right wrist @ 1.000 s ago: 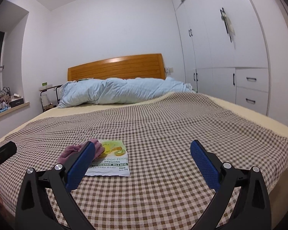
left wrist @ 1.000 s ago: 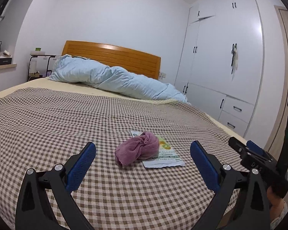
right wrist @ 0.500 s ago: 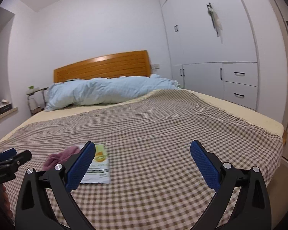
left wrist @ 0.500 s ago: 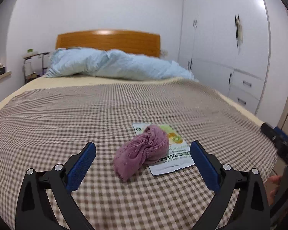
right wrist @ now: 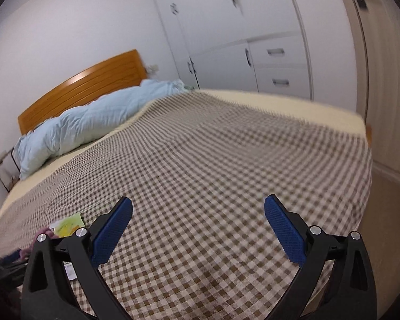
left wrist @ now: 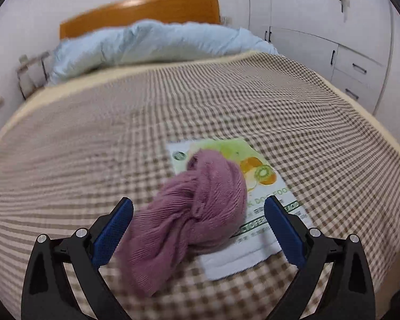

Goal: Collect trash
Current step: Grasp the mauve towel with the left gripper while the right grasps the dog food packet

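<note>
Now the left hand-held gripper [left wrist: 198, 222] sits much closer to the pile than a sec ago: the purple cloth [left wrist: 192, 213] fills the gap between its two blue pads, jaws spread wide, nothing clamped yet. The cloth lies bunched on top of a flat snack packet [left wrist: 264, 184], fruit print, which rests on the checked blanket [left wrist: 93, 144] toward the foot edge of the bed, nearer the wardrobe side. The packet looks like the trash here; the cloth prob. isn't, though the frame is blurred w/ motion so I can't rule out more bits under it.

Meanwhile the right hand-held gripper [right wrist: 198, 222] has swung off to the right, jaws also wide apart & empty, over bare blanket; the packet [right wrist: 66, 224] only shows at its far left edge, partly behind the left finger.

So the left side is taking this one. Judging by the line-up, a close now would catch cloth, not packet. The cloth likely has to come off first, or the pads must reach the packet's free corner nearest the foot edge.
</note>
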The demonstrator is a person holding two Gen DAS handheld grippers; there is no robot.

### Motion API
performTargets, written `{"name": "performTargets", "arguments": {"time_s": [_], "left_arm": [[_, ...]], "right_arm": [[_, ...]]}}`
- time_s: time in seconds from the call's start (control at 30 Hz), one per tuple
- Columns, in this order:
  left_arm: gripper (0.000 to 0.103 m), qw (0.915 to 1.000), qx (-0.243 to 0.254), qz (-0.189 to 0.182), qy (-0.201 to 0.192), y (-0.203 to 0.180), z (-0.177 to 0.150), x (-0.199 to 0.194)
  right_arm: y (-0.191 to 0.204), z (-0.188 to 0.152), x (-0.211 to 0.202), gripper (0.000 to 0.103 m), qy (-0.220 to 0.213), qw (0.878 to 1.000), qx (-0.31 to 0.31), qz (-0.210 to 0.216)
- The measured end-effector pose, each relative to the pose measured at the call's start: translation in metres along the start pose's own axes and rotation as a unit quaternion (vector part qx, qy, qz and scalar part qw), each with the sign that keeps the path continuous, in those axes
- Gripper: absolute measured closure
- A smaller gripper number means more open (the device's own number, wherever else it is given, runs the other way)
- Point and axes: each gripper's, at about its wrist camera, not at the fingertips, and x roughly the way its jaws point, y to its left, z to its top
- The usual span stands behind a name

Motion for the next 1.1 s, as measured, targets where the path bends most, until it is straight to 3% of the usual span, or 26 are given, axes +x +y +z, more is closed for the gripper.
{"name": "performTargets", "arguments": {"time_s": [0.13, 0.43, 0.73, 1.1], "left_arm": [[0.027, 0.9995, -0.023, 0.007, 0.019, 0.006, 0.004, 0.017], [0.028, 0.9965, -0.063, -0.026, 0.050, 0.015, -0.002, 0.033], [0.052, 0.9973, -0.064, -0.034, 0.012, 0.017, -0.006, 0.016], [0.053, 0.9978, -0.046, -0.009, -0.048, 0.016, -0.010, -0.041]], "right_arm": [[-0.006, -0.002, 0.013, 0.008, 0.033, 0.999, 0.017, 0.008], [0.008, -0.004, 0.021, 0.008, 0.044, 0.999, -0.007, 0.014], [0.001, -0.004, 0.017, 0.008, 0.055, 0.998, 0.015, 0.031], [0.034, -0.016, 0.025, 0.008, 0.087, 0.995, -0.001, 0.058]]}}
